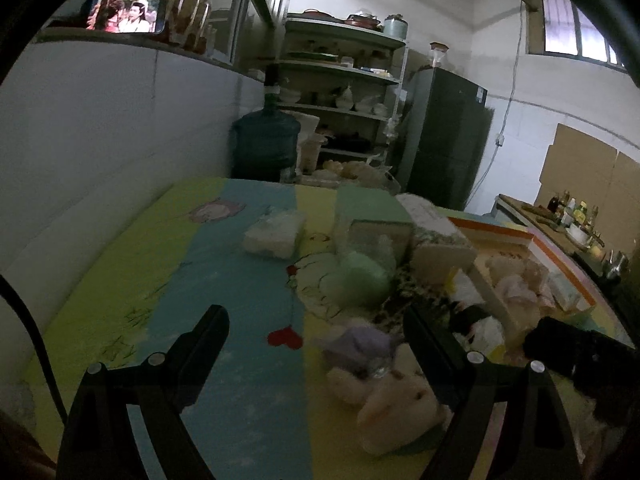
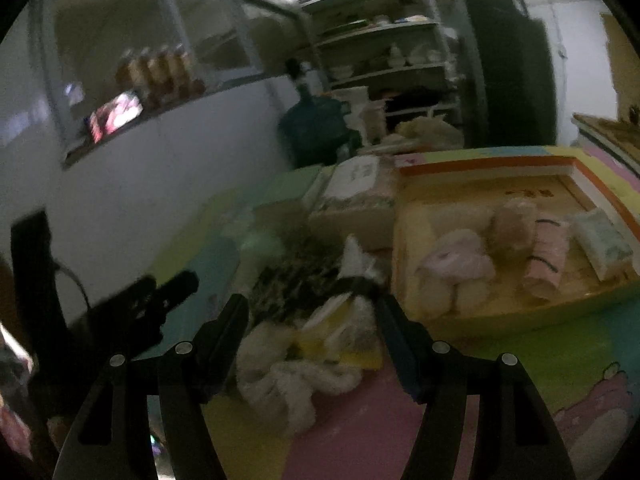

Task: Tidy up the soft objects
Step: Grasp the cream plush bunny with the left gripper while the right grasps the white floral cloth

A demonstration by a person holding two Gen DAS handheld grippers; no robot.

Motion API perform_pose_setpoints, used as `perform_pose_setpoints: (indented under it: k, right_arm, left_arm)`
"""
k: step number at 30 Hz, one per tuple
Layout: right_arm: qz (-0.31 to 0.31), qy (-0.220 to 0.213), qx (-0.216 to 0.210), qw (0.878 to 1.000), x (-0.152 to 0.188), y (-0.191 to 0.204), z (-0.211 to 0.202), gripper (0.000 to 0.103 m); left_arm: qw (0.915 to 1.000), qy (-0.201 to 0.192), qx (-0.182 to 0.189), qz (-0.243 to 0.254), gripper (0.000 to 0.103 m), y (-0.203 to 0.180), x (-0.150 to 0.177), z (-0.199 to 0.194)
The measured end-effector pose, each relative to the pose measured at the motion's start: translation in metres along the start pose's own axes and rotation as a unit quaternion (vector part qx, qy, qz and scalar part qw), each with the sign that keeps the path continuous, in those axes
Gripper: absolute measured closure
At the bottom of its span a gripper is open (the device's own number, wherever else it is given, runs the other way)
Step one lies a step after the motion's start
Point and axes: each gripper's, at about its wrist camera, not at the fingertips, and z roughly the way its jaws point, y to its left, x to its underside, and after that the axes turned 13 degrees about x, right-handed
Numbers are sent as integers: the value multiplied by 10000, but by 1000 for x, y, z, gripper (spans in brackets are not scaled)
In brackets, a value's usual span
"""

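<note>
Our left gripper (image 1: 316,336) hangs wide open with nothing between its fingers, just left of the plush toy (image 1: 396,404) on the mat (image 1: 120,280). Our right gripper (image 2: 312,320) is also spread wide, gripping nothing, over a white fluffy cloth (image 2: 288,376) just left of the tray (image 2: 500,316), where several soft bundles lie.

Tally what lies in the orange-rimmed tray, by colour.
Pink: 2 (plush toy, striped roll)
Beige: 1 (fuzzy lump)
White and green: 1 (tissue pack)
Total: 4
</note>
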Motion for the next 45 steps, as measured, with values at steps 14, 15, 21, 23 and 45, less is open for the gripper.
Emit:
perform_pose_setpoints:
  k: [14,15,21,23,45]
  right_arm:
    - [-153,277,267,9991,40,18,10,34]
    - [-164,305,271,9990,41,19,11,34]
    - [-237,471,253,9983,46,25,21,34]
    - [-250,524,246,9980,48,26,24,34]
    - [-161,-1061,-417,9933,18,18,-38,87]
  left_arm:
    - [9985,326,448,26,14,9,22,9]
    - [9984,327,469,27,14,10,22,9]
    - [9982,323,513,-33,14,11,25,8]
    - [9981,348,510,-47,14,11,25,9]
    - [9958,584,704,62,14,-10,31,23]
